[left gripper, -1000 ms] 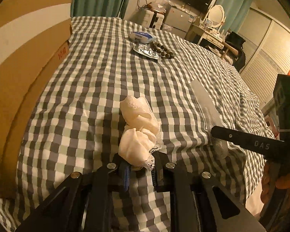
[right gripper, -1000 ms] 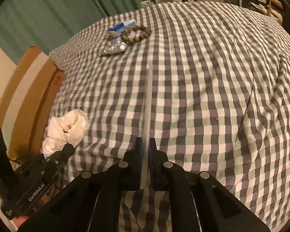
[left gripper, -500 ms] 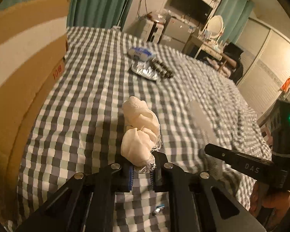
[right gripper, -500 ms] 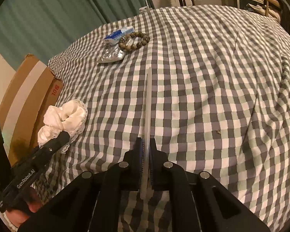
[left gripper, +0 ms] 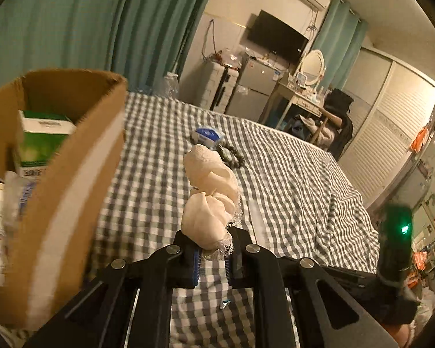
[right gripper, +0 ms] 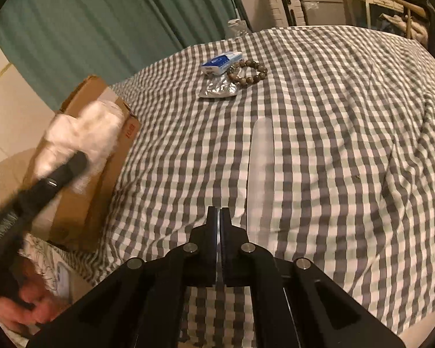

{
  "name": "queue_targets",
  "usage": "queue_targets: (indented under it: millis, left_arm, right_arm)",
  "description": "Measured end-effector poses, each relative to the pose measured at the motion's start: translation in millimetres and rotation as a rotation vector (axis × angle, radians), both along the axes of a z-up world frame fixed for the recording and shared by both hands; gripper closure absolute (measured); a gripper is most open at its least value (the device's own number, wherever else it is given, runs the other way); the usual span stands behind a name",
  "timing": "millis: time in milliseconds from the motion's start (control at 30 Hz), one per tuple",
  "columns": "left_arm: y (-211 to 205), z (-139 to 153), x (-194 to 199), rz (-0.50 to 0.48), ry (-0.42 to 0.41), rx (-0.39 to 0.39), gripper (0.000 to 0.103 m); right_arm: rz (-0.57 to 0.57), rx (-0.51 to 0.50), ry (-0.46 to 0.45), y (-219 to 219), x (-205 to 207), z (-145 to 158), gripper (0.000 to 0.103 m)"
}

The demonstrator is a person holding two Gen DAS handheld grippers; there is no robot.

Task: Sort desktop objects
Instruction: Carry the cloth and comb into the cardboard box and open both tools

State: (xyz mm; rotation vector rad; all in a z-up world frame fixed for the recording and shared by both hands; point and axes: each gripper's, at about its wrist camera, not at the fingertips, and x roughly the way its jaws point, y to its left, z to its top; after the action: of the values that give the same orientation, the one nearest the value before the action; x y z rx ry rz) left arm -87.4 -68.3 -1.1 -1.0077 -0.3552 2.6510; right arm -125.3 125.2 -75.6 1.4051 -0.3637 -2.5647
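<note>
My left gripper point(left gripper: 213, 250) is shut on a cream lace cloth point(left gripper: 210, 194) and holds it in the air beside the open cardboard box point(left gripper: 72, 156). The cloth also shows blurred in the right wrist view point(right gripper: 81, 133), over the box point(right gripper: 101, 168). My right gripper point(right gripper: 219, 217) is shut with nothing between its fingers. A clear plastic comb point(right gripper: 259, 168) lies flat on the checked cloth just right of its tips. A blue packet point(right gripper: 221, 62), a bead bracelet point(right gripper: 248, 72) and a silver foil pack point(right gripper: 219, 89) lie further back.
The box holds a green-and-white carton point(left gripper: 42, 142) and other packs. The checked bedspread point(right gripper: 348, 133) slopes away to the right. A small shiny item point(left gripper: 223, 305) lies below the left gripper. Curtains, a fridge and a dresser stand behind.
The left gripper has lifted the cloth off the bedspread and swung toward the box. The right gripper has let go of the comb, which now lies flat, and has shut.
</note>
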Motion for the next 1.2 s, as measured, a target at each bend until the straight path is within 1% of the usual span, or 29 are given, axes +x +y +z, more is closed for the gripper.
queue_targets:
  millis: [67, 100, 133, 200, 267, 400, 500, 533, 600, 633, 667, 733, 833, 967, 1000, 1067, 1100, 1133, 1200]
  left_arm:
    - [-6.3, 2.8, 4.9, 0.006, 0.000, 0.006, 0.090]
    - [-9.0, 2.9, 6.9, 0.009, -0.002, 0.005, 0.090]
    - [-10.9, 2.4, 8.5, 0.008, -0.004, 0.003, 0.090]
    - [-13.7, 0.7, 10.7, 0.010, -0.009, -0.005, 0.090]
    - [-14.2, -3.3, 9.5, 0.011, -0.022, -0.009, 0.090]
    - [-12.6, -16.6, -0.9, 0.013, -0.053, -0.020, 0.090]
    - [-10.2, -28.8, -10.1, 0.013, -0.079, -0.029, 0.090]
    - [-10.7, -32.8, -13.3, 0.014, -0.086, -0.030, 0.090]
    - [-9.9, -39.4, -15.7, 0.017, -0.100, -0.029, 0.090]
    - [-8.9, -41.2, -17.1, 0.019, -0.103, -0.025, 0.090]
    - [-8.3, -41.0, -17.7, 0.018, -0.102, -0.019, 0.090]
    - [-5.8, -34.8, -18.4, 0.012, -0.085, -0.007, 0.090]
    - [-6.2, -16.3, -16.4, 0.002, -0.039, 0.017, 0.090]
    - [-22.6, 24.8, -11.3, 0.010, 0.046, 0.059, 0.090]
    - [-32.9, 42.0, -9.0, 0.023, 0.086, 0.065, 0.090]
    - [-48.8, 66.0, -5.6, 0.027, 0.137, 0.073, 0.090]
    - [-59.8, 78.7, -4.7, 0.032, 0.162, 0.064, 0.090]
    - [-71.5, 89.3, -4.7, 0.042, 0.179, 0.039, 0.090]
    - [-95.5, 101.2, -4.7, 0.084, 0.193, -0.015, 0.090]
  right_arm:
    - [-0.026, 0.008, -0.017, 2.5, -2.6, -5.8, 0.100]
    - [-0.045, 0.008, -0.024, 5.3, -5.1, -9.7, 0.091]
    - [-0.061, 0.016, -0.025, 8.4, -6.7, -11.9, 0.076]
    - [-0.086, 0.012, -0.030, 12.9, -12.4, -19.1, 0.062]
    - [-0.097, -0.002, -0.040, 14.4, -20.7, -24.9, 0.062]
    - [-0.089, 0.034, -0.064, 10.8, -38.6, -41.4, 0.062]
    - [-0.076, 0.062, -0.049, 7.7, -41.8, -46.8, 0.061]
    - [-0.064, 0.087, -0.042, 5.2, -40.8, -46.0, 0.064]
    - [-0.046, 0.148, -0.036, 1.0, -37.3, -43.5, 0.077]
    - [-0.039, 0.139, -0.034, 0.8, -35.0, -42.3, 0.077]
    - [-0.037, 0.107, -0.035, 2.7, -33.1, -40.3, 0.077]
    - [-0.041, 0.052, -0.014, 5.5, -27.5, -30.3, 0.077]
    - [-0.026, -0.003, 0.065, 0.8, -17.0, 2.1, 0.077]
    - [0.021, -0.093, 0.177, -23.4, -6.5, 59.6, 0.077]
    - [0.056, -0.120, 0.206, -37.5, -5.2, 77.5, 0.077]
    - [0.094, -0.131, 0.253, -60.2, -3.4, 100.3, 0.077]
    - [0.135, -0.139, 0.275, -77.9, -3.2, 113.2, 0.077]
    - [0.163, -0.147, 0.285, -92.9, -4.5, 120.9, 0.077]
    - [0.213, -0.148, 0.298, -127.1, -7.3, 133.8, 0.077]
